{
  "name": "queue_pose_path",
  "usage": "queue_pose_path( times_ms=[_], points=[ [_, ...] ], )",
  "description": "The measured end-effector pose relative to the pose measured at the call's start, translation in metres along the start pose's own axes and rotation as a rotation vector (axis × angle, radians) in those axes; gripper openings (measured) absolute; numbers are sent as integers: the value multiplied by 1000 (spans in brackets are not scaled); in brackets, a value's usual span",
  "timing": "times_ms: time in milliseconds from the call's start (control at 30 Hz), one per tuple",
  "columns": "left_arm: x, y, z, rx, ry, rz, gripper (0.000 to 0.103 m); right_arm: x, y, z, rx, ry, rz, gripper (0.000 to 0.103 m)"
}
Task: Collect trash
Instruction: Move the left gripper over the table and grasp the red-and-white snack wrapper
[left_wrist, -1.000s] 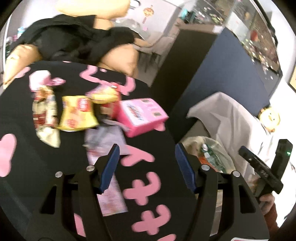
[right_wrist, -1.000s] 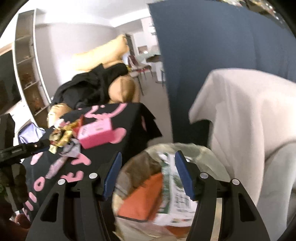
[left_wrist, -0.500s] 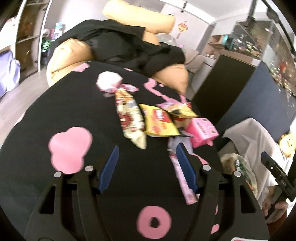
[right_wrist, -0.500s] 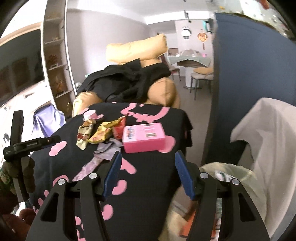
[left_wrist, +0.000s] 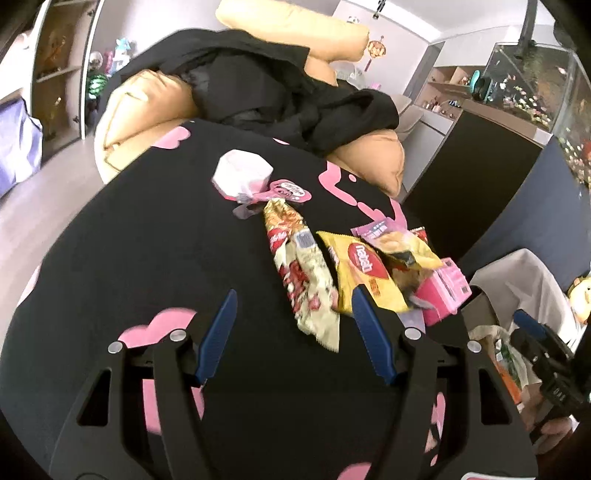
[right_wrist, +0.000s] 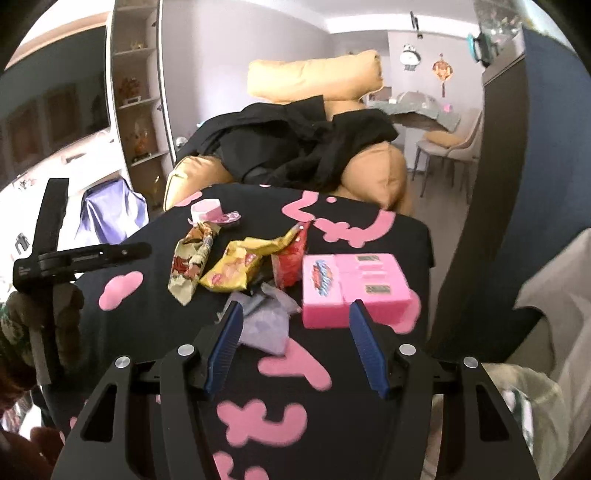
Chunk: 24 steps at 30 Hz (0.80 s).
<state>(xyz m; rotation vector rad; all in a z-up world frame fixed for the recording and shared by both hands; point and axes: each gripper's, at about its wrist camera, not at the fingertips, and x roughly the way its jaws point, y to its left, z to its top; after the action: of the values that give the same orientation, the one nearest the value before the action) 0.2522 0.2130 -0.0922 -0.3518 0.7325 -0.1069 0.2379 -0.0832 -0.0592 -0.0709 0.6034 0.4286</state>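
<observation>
1. Left gripper (left_wrist: 291, 332): jaws apart, nothing between pads, hovering over black cloth with pink shapes (left_wrist: 147, 258).
2. Right gripper (right_wrist: 295, 343): jaws apart, empty, near pink box (right_wrist: 354, 288).
3. Trash mid-table: yellow snack bag (left_wrist: 362, 273), cream-red wrapper (left_wrist: 303, 277), grey wrapper (right_wrist: 266, 325), pink-white cup (left_wrist: 242, 177) farthest.

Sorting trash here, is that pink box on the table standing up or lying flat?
Lying flat. The pink box rests on its broad side on the black tablecloth, printed face upward, beside the wrappers.

Black garment (right_wrist: 303, 147), tan cushions (right_wrist: 314, 75), perhaps aquarium (left_wrist: 535, 81)
</observation>
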Motion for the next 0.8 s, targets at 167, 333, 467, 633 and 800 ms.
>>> queue_pose_path(
  times_ms=[167, 333, 467, 633, 800],
  points=[
    [29, -5, 20, 50, 28, 13, 61, 30, 1, 18, -7, 6, 0, 57],
    [48, -7, 51, 92, -21, 26, 61, 52, -8, 32, 13, 19, 9, 57],
    [71, -6, 75, 237, -2, 25, 61, 56, -12, 37, 13, 20, 8, 57],
    [94, 23, 79, 157, 117, 100, 61, 61, -25, 30, 29, 36, 10, 57],
    [108, 28, 74, 122, 123, 91, 61, 74, -38, 26, 84, 60, 32, 57]
  ],
)
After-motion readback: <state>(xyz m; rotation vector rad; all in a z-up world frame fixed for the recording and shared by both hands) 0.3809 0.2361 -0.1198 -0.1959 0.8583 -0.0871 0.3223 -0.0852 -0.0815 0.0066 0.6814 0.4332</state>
